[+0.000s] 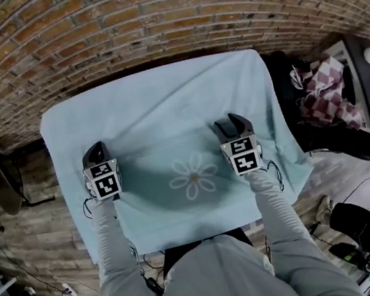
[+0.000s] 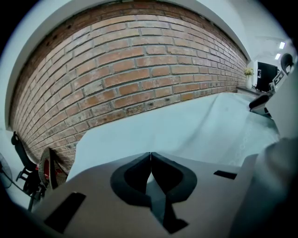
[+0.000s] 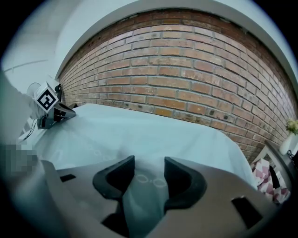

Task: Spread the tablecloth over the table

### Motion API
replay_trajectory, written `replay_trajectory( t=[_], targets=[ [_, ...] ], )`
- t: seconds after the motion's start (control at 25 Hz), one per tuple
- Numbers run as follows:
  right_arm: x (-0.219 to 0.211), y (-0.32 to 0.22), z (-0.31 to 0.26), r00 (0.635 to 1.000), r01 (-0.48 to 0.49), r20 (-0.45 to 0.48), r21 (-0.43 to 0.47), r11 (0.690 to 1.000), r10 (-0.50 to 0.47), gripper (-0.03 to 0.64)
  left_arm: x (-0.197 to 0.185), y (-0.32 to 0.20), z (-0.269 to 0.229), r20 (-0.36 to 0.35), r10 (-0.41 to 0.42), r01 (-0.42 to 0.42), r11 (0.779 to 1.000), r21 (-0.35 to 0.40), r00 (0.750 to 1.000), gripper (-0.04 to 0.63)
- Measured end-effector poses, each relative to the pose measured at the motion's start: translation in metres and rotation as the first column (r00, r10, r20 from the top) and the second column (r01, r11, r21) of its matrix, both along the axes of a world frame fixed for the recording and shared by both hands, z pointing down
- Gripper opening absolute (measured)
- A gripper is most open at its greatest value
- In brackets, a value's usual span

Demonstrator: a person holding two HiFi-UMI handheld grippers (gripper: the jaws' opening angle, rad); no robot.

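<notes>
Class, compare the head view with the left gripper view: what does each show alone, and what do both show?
Only the head view: the flower print, the person's grey sleeves, a checked cloth at the right. Only the left gripper view: the left gripper head-on, its jaws closed tip to tip. Both: the pale tablecloth, the brick wall, the right gripper.

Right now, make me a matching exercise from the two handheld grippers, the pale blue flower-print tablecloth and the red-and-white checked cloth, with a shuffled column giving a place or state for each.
Things
1. left gripper
2. right gripper
3. pale blue tablecloth with a white flower print
4. red-and-white checked cloth

Places or states
A. jaws apart, tablecloth between them
B. bunched up off to the right of the tablecloth
C. jaws together
D. spread flat below the red brick wall

Pairs: 1-C, 2-A, 3-D, 4-B
</notes>
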State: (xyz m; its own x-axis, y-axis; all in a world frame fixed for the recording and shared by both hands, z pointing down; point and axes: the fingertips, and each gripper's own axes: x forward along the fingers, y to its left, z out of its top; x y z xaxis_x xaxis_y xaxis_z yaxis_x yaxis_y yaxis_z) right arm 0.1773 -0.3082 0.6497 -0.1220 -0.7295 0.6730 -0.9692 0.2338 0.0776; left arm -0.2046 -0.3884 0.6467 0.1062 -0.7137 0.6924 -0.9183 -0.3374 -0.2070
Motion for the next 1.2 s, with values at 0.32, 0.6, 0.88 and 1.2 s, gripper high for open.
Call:
replay_trajectory(
  t=[0.32,0.6,0.88,1.2],
  targets=[
    [-0.002,0.011,-0.005,1.0,0.02,0.013,-0.001,1.0,-0.02,0.245,0.005,0.021,-0.004,0.022,0.03,-0.03,0.999,0.01,0.999,0.028],
    [0.003,0.046,-0.03,1.0,-0.011,-0.011,0.042,0.999,0.011,0.253,0.031,0.06,-0.03,-0.037,0.108,-0.107,0.993,0.044,0.993,0.028],
    [0.013,0.107,-0.059,0.996,-0.093,0.009,0.079,0.993,0.093,0.253,0.083,0.105,-0.073,-0.14,0.203,-0.191,0.977,0.092,0.969,0.028],
    [0.047,0.186,-0.051,0.987,-0.158,0.02,0.05,0.986,0.157,0.253,0.157,0.165,-0.108,-0.193,0.332,-0.309,0.94,0.142,0.923,0.028]
  ],
)
